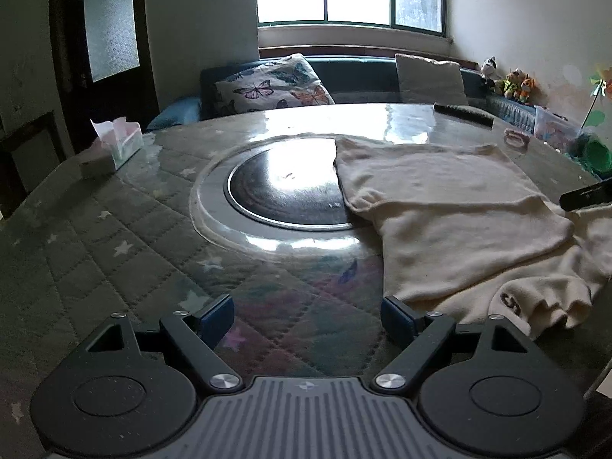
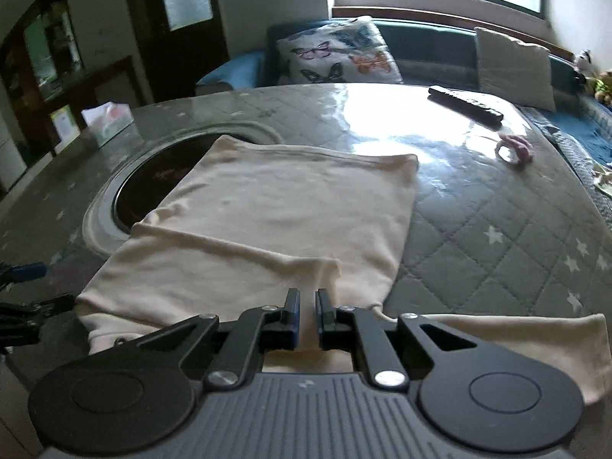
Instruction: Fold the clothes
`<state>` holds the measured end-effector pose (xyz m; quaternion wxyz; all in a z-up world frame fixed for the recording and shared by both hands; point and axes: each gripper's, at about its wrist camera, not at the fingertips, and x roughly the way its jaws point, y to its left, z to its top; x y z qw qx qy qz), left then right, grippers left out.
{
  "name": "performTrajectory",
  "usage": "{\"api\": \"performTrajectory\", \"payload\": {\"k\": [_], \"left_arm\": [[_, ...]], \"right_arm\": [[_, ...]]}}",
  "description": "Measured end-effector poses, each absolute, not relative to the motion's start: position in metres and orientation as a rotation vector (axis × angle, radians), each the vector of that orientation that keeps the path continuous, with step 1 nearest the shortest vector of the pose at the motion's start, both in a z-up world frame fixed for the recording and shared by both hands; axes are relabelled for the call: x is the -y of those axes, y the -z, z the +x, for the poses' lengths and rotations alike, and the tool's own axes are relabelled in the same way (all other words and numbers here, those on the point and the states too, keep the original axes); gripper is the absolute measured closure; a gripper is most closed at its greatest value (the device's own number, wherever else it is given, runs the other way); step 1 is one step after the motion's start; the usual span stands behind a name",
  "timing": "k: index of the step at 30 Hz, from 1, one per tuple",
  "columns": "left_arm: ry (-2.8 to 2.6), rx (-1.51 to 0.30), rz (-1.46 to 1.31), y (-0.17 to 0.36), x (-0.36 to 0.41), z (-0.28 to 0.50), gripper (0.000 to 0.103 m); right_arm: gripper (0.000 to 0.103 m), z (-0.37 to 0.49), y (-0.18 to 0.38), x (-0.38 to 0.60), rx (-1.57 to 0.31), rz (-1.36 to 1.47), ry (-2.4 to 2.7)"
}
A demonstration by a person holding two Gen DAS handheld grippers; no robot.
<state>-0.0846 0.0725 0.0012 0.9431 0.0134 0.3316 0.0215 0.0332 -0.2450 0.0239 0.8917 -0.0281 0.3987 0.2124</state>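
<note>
Cream knit top (image 1: 455, 225) lies part-folded on a glass-covered quilted table (image 1: 114, 237) as two handheld grippers work the fold.

Left wrist view: the left gripper (image 1: 308, 321) hovers over bare tabletop with its jaws spread wide and nothing between them; the garment lies ahead and to its right, one edge over the round dark inset (image 1: 283, 195), a cuff (image 1: 535, 306) just beside the right fingertip. Right wrist view: the right gripper (image 2: 306, 311) is directly over the garment's near edge, jaws nearly together with a slim gap; cloth shows behind that gap, but whether the pads pinch it cannot be told. A folded flap (image 2: 237, 252) lies just ahead. To fold well, the right should probably release cleanly and lift clear without dragging the layer, while the left takes the loose sleeve.
</note>
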Motion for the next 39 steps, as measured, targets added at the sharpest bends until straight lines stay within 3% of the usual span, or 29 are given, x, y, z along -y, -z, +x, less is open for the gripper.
{"api": "performTrajectory", "payload": {"k": [8, 11, 14, 27, 33, 39], "left_arm": [[-0.022, -0.630, 0.029, -0.011, -0.065, -0.073, 0.010], [0.009, -0.620, 0.036, -0.012, -0.055, -0.064, 0.002], [0.043, -0.612, 0.043, -0.012, -0.045, -0.054, 0.000], [0.111, -0.625, 0.074, -0.006, -0.024, -0.033, 0.000], [0.110, -0.635, 0.080, -0.005, -0.024, -0.033, 0.000], [0.099, -0.643, 0.082, -0.004, -0.025, -0.034, 0.000]], "right_arm": [[0.094, 0.031, -0.010, 0.238, -0.806, -0.036, -0.463], [0.093, 0.030, -0.004, 0.247, -0.819, -0.009, -0.436], [0.081, 0.022, -0.009, 0.272, -0.794, 0.034, -0.365], [0.076, 0.001, 0.003, 0.400, -0.757, 0.167, 0.114], [0.067, -0.001, 0.010, 0.431, -0.740, 0.216, 0.234], [0.068, 0.007, 0.018, 0.443, -0.738, 0.273, 0.240]]}}
